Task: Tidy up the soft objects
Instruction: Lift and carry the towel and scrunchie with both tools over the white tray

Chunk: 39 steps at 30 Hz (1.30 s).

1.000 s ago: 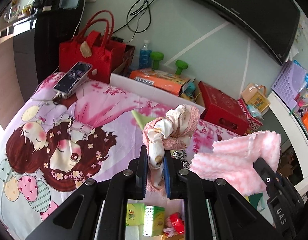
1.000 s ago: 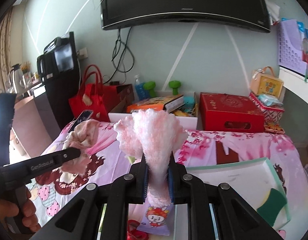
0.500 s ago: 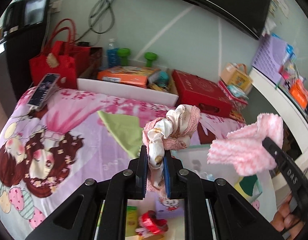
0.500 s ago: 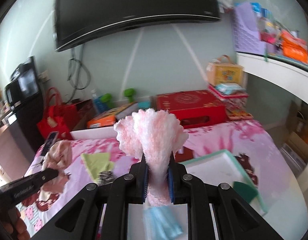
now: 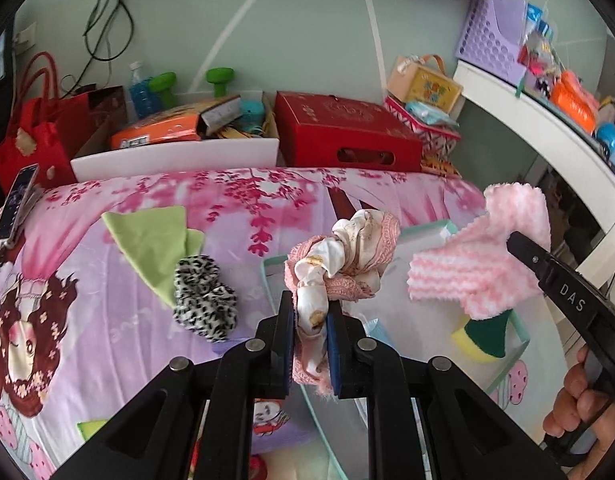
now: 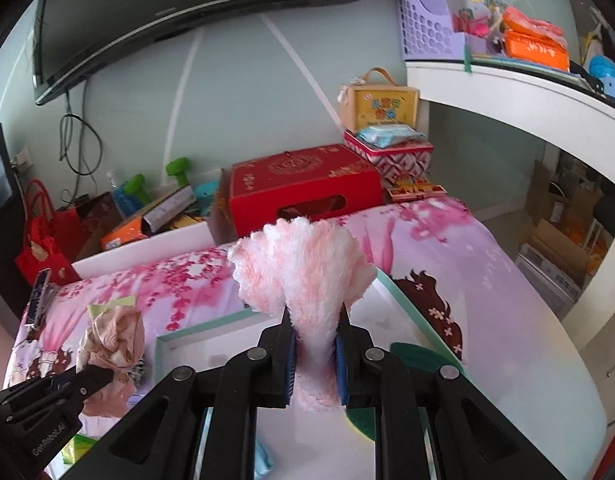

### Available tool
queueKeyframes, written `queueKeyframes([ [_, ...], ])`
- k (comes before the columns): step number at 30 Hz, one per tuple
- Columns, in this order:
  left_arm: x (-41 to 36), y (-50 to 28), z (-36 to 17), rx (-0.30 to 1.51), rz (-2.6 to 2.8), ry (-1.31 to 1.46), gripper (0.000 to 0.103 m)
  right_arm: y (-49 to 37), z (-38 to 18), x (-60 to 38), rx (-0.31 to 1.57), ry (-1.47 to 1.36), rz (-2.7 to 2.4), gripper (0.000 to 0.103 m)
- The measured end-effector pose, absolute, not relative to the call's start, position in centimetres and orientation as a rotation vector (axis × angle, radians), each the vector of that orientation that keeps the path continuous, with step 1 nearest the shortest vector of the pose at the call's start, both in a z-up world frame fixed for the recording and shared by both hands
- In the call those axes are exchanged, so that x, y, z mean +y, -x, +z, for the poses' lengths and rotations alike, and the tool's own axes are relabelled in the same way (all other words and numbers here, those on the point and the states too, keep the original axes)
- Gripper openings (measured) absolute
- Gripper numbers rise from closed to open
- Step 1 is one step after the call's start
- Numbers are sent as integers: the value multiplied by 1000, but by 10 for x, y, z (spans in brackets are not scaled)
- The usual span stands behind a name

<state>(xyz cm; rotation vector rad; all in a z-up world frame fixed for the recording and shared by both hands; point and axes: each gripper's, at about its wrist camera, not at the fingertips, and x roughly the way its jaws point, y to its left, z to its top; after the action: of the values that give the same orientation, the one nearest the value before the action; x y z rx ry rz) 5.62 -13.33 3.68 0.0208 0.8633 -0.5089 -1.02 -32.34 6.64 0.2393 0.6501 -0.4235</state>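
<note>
Both claws have swung right and now hang over the shallow white tray with the mint-green rim (image 6: 175, 338). Left claw (image 5: 310, 322) pinches the crumpled peach lacy cloth (image 5: 343, 258); right claw (image 6: 314, 334) pinches the fluffy pink-and-white towel (image 6: 303, 264). Below and just ahead lies the tray, probably nearer the right claw.
</note>
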Motion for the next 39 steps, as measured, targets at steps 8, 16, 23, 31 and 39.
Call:
queueKeyframes([
  [8,-162,-68,18,872,-532,-61,14,-6,29,-333,746,-262,-412,17],
  [16,-180,-80,-5,916,-523,-100,14,-21,-9,-333,871,-263,-409,17],
  [23,-191,-89,-22,960,-528,-105,14,-25,-25,-336,938,-259,-423,17],
  [31,-193,-94,-42,1020,-518,-111,14,-27,-30,-336,962,-257,-419,17],
  [39,-192,-95,-43,1043,-507,-103,24,-28,-30,-334,988,-256,-413,21],
])
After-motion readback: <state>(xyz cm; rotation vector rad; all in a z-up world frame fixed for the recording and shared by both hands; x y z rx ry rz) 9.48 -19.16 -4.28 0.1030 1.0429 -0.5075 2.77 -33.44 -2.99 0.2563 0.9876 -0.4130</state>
